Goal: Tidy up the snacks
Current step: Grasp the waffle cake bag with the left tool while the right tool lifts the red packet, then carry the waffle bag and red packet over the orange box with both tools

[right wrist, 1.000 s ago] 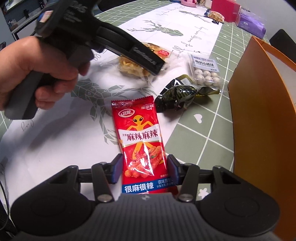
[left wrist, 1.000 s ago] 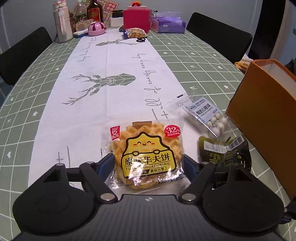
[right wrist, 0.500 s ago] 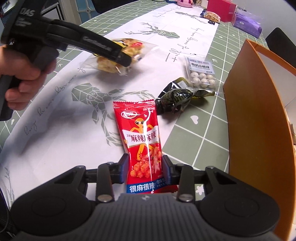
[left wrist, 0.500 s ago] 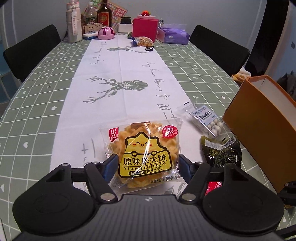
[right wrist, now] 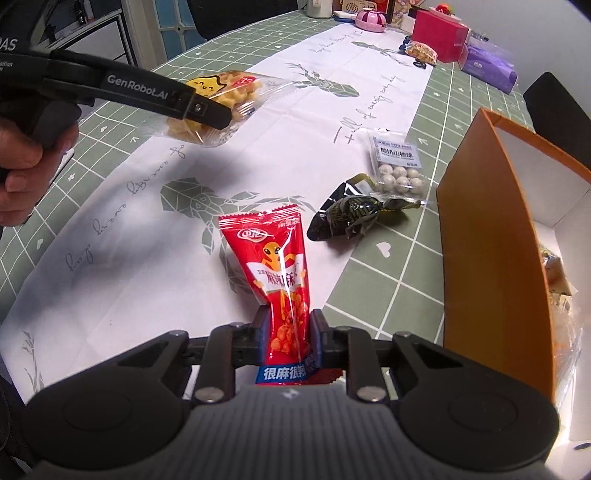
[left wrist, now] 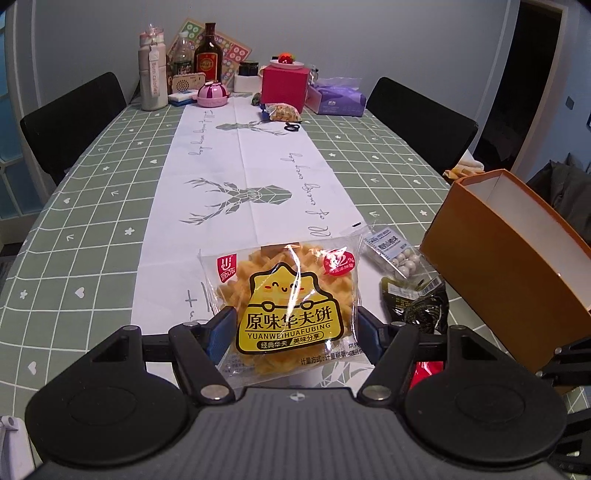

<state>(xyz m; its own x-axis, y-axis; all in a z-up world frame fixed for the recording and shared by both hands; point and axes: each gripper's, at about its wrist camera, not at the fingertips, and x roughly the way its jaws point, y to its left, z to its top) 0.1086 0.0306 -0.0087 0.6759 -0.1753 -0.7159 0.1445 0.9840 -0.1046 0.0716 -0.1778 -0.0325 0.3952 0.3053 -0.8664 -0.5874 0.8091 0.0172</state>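
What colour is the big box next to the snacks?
The box is orange outside and white inside, seen best from the right wrist camera.

Wall: plain grey, at 12 o'clock
Chairs: black, at 10 and 2 o'clock
Doorway: dark, at 2 o'clock

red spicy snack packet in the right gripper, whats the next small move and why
Probably carry the red packet sideways over the open orange box and let it go there. The right gripper is shut on its lower part, and the box beside it already holds wrapped snacks. The left gripper holds the waffle packet off the table, so it could follow.
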